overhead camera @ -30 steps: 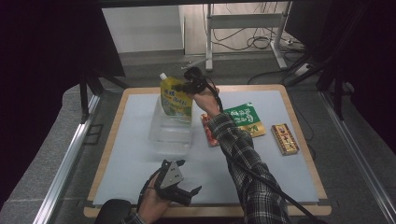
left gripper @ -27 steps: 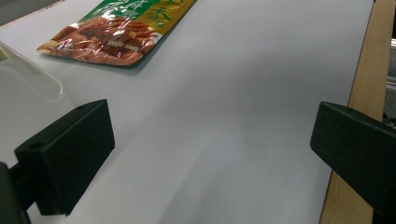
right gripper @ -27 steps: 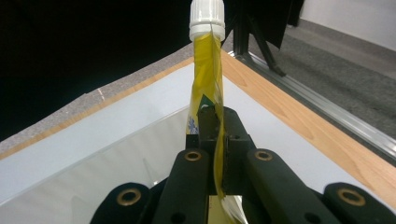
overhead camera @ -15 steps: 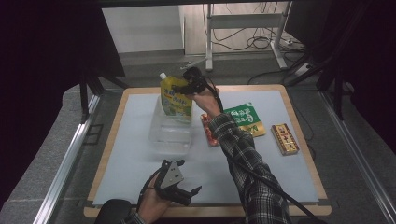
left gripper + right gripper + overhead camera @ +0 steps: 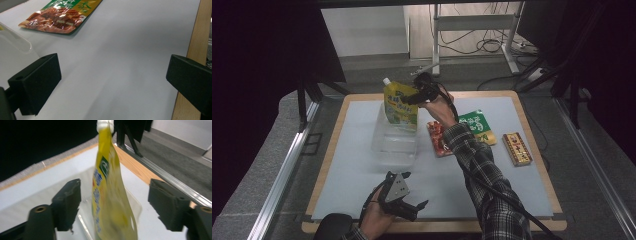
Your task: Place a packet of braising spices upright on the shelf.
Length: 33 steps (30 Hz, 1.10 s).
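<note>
Two open tools, pouch in bin

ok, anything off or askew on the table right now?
One thing: the yellow spout pouch stands on end in the clear bin, leaning toward the far side. The right tongs have just been opening; their pads straddle the pouch without pressing it. The flat snack packs look undisturbed. No spill visible.

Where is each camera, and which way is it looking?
High view: above the table, looking forward and down; both forearms, left gripper, right gripper.
Left gripper view: looks across the white table mat at a red-and-green snack packet; open jaws.
Right gripper view: faces the yellow spouted drink pouch standing in a clear plastic box; jaws just opened.
Shared: the pouch appears from above too.
</note>
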Tool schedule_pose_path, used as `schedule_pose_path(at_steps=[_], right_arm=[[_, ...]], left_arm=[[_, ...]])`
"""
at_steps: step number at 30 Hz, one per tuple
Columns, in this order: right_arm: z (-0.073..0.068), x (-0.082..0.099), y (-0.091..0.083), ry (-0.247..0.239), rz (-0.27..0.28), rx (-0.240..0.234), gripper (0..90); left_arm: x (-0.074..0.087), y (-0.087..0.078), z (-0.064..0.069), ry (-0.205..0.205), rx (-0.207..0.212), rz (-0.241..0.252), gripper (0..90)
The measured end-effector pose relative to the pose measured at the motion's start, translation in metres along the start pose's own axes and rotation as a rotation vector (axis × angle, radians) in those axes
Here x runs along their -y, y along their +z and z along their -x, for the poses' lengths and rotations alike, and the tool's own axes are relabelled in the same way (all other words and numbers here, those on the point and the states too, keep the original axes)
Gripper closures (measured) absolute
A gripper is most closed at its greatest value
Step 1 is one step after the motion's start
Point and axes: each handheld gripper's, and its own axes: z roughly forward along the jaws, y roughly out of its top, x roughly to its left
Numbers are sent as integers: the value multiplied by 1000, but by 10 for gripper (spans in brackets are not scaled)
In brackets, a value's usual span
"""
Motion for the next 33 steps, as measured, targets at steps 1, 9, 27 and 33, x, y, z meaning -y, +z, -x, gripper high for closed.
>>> schedule_pose_path(at_steps=[1,9,27,33], right_arm=[[0,1,-1,-3,2,-4,216],[-1,6,-11,-5,31,-56,126],[-6,25,-38,-33,44,-83,23],[-7,33,-46,-45,28,-68,18]], left_arm=[[0,0,0,0,0,-1,0],[0,1,0,2,2,-4,0],[1,3,1,2,6,-9,0],[1,4,1,-1,5,-13,0]])
